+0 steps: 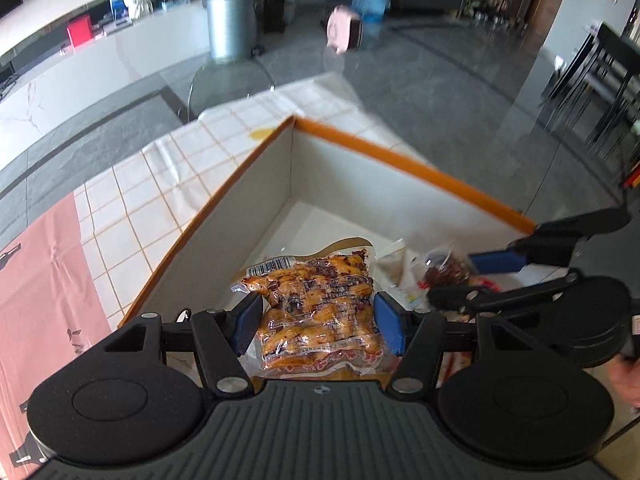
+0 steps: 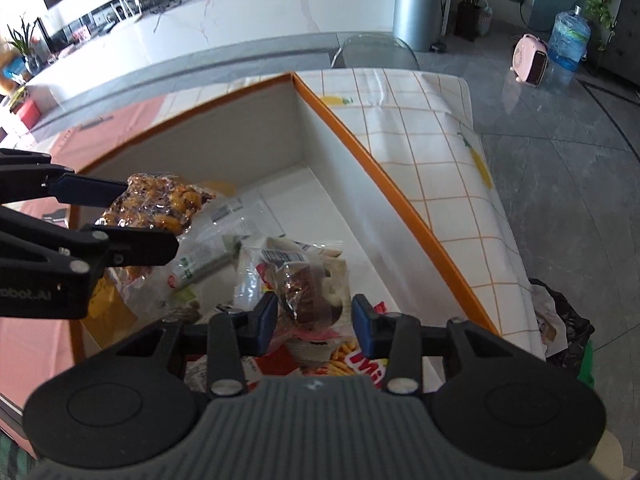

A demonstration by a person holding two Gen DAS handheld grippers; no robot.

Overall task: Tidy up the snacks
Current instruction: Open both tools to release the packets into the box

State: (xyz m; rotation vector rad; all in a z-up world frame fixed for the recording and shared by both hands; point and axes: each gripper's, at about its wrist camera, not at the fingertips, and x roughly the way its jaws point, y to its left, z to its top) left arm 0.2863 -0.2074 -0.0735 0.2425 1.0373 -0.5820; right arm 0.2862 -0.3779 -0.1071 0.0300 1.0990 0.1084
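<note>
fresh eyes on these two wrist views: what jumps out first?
The big orange-rimmed box on the checked tablecloth dominates both views. Over it, the left tongs grip a clear pack of orange-brown snacks, while the right tongs hold a small dark wrapped snack above a pile of packets in the box's near end.

We are seeing left gripper [image 1: 316, 314], right gripper [image 2: 314, 322]: black linkage arms, blue pads, silver screws, round black discs, ribbed grey bodies showing.

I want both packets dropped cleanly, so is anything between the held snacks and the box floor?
Under the orange snack pack nothing visible blocks the box floor. The small dark packet hangs over a pile of wrappers.
</note>
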